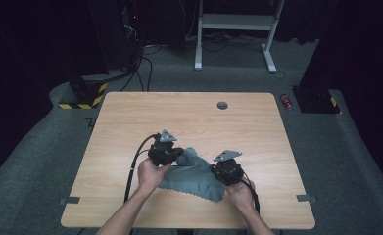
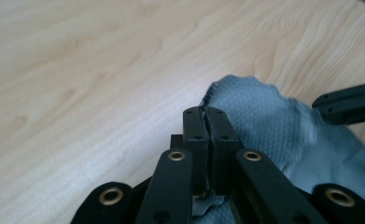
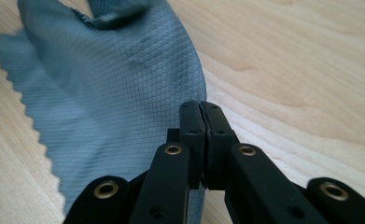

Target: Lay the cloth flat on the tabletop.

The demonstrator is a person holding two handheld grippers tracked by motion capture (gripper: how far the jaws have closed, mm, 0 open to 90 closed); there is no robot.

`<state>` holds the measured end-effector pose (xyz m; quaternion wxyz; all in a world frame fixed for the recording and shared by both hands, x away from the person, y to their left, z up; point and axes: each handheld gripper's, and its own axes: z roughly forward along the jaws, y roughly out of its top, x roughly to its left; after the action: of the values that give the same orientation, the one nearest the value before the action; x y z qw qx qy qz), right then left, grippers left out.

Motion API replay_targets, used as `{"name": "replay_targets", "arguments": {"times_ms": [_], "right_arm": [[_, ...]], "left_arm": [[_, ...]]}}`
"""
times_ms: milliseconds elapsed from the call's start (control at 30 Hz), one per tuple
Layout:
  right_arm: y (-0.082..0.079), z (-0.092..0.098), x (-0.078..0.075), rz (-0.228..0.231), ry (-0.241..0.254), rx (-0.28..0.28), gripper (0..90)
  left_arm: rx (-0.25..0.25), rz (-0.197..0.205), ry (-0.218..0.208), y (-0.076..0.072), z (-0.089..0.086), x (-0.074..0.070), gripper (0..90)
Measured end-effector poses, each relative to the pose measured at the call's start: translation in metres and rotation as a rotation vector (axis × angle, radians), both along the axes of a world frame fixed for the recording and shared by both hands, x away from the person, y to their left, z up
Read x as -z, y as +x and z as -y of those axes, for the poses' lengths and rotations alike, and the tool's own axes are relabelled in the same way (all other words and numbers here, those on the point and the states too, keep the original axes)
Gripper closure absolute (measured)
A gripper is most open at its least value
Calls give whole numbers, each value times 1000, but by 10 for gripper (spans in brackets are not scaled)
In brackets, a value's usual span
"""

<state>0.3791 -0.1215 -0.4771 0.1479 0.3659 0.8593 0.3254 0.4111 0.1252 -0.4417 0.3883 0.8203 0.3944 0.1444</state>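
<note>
A grey-blue cloth with a scalloped edge lies on the wooden table, near its front edge. My left gripper is shut on the cloth's left far corner and holds it raised a little. In the left gripper view the jaws pinch the cloth edge between the pads. At the cloth's right side my right gripper is also shut on the fabric. The right gripper view shows its closed tips on the edge of the cloth, which hangs in a fold to the left.
A round grey grommet sits in the table near its far edge. Tape marks are at the front corners. On the floor beyond are a white stand, a yellow-and-black base and a red object.
</note>
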Motion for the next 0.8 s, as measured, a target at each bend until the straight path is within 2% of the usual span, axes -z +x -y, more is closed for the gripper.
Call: {"name": "replay_targets", "arguments": {"times_ms": [67,133,167,200,300,367,467,533,600,633,667,800], "right_arm": [[-2,0,-4,14,2,-7,881],[-3,0,-5,23,-2,-10,881],[-5,-1,-5,30,-19,-16,881],[-6,-2,0,20,-44,-27,880],[-6,-2,9,-5,-49,-32,880],[-7,-1,14,-17,-48,-30,880],[-6,-2,15,-16,-46,-28,879],[-6,-3,14,-12,-44,-23,879],[-5,-4,14,-9,-51,-24,879],[-5,-4,14,-9,-51,-24,879],[-5,-6,15,-11,-54,-25,879],[-5,-8,16,-3,-54,-30,879]], "left_arm": [[4,41,13,-3,2,-4,880],[9,46,27,-4,3,-4,879],[15,46,45,-4,4,-2,879],[25,39,70,-6,6,4,877],[20,4,69,-8,5,17,867],[2,-7,76,-9,4,21,808],[1,-1,67,-14,4,21,673],[20,26,48,-23,7,14,633],[65,14,45,-27,14,10,609],[65,14,45,-27,14,10,598],[88,1,70,-26,22,10,588],[81,-29,77,-14,38,16,567]]}}
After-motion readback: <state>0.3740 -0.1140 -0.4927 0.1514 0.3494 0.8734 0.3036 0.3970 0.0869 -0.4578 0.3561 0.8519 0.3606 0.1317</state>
